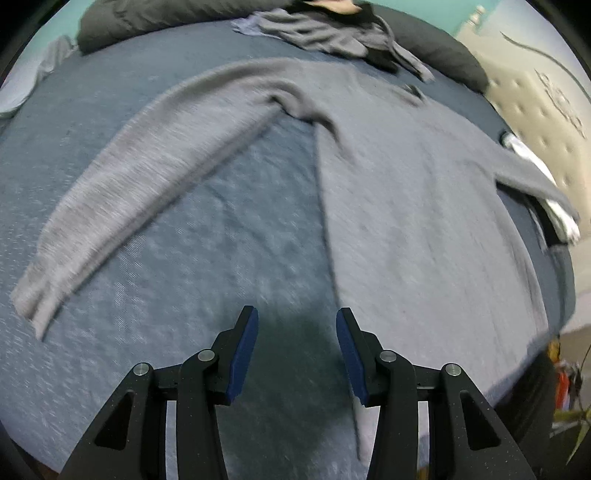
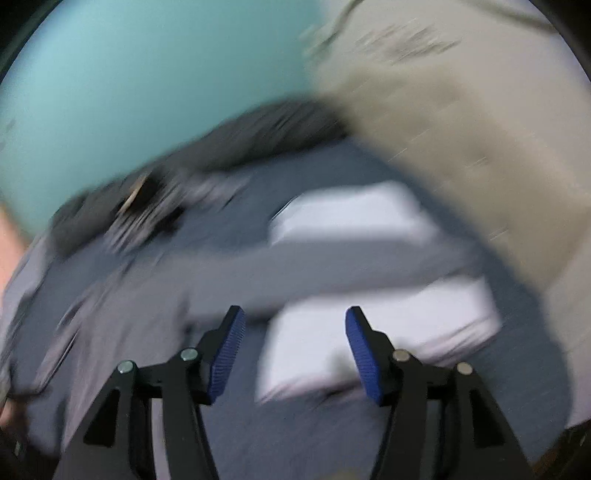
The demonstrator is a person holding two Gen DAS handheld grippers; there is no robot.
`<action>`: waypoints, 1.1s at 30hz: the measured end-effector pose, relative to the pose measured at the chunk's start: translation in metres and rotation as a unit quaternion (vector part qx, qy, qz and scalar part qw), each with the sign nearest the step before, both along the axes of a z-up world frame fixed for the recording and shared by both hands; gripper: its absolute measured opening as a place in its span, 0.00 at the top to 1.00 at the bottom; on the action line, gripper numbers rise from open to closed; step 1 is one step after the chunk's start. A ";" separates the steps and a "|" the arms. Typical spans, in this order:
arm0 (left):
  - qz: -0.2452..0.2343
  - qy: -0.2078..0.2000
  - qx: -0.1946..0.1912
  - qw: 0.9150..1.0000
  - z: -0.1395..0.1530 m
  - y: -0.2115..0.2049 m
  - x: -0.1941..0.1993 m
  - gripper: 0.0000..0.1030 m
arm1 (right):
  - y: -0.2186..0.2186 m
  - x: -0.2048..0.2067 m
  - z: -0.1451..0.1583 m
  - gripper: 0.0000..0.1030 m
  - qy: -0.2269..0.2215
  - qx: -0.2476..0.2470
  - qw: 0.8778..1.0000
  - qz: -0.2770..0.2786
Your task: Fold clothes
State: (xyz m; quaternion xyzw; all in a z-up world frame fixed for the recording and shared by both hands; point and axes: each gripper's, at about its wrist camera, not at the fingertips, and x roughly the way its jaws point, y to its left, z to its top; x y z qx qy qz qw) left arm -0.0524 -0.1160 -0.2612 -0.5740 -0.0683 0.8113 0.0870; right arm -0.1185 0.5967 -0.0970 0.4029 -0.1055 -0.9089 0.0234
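A grey long-sleeved sweater [image 1: 406, 192] lies spread flat on the blue-grey bed cover [image 1: 184, 240], one sleeve [image 1: 122, 188] stretched out to the left. My left gripper [image 1: 297, 321] hovers open over the sweater's left side edge, with nothing between its blue pads. The right wrist view is heavily blurred. There my right gripper [image 2: 295, 321] stands open and empty above a white folded cloth [image 2: 369, 332]. The sweater's other sleeve [image 2: 314, 266] runs across the bed just beyond its fingertips.
Crumpled grey clothes [image 1: 325, 33] are piled at the far side of the bed in front of dark pillows [image 1: 443, 51]. A beige tufted headboard [image 1: 535, 99] rises on the right, a teal wall [image 2: 147, 92] behind. White folded cloth [image 1: 554, 195] lies at the bed's right edge.
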 end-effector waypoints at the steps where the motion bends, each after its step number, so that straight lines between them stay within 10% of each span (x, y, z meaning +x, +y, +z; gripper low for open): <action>1: -0.008 -0.001 0.001 1.000 0.000 0.005 0.005 0.52 | -0.021 0.003 -0.015 0.44 -0.029 -0.006 0.999 0.033; 22: -0.063 -0.068 0.028 0.995 -0.047 0.054 0.069 0.47 | -0.203 0.067 -0.157 0.41 -0.223 -0.002 0.947 0.231; 28: -0.096 -0.066 0.024 0.993 -0.051 0.068 0.080 0.95 | -0.211 0.073 -0.172 0.41 -0.244 0.021 0.941 0.232; 33: -0.103 -0.039 0.034 0.993 -0.032 0.066 0.087 0.96 | -0.204 0.079 -0.183 0.47 -0.254 0.024 0.941 0.222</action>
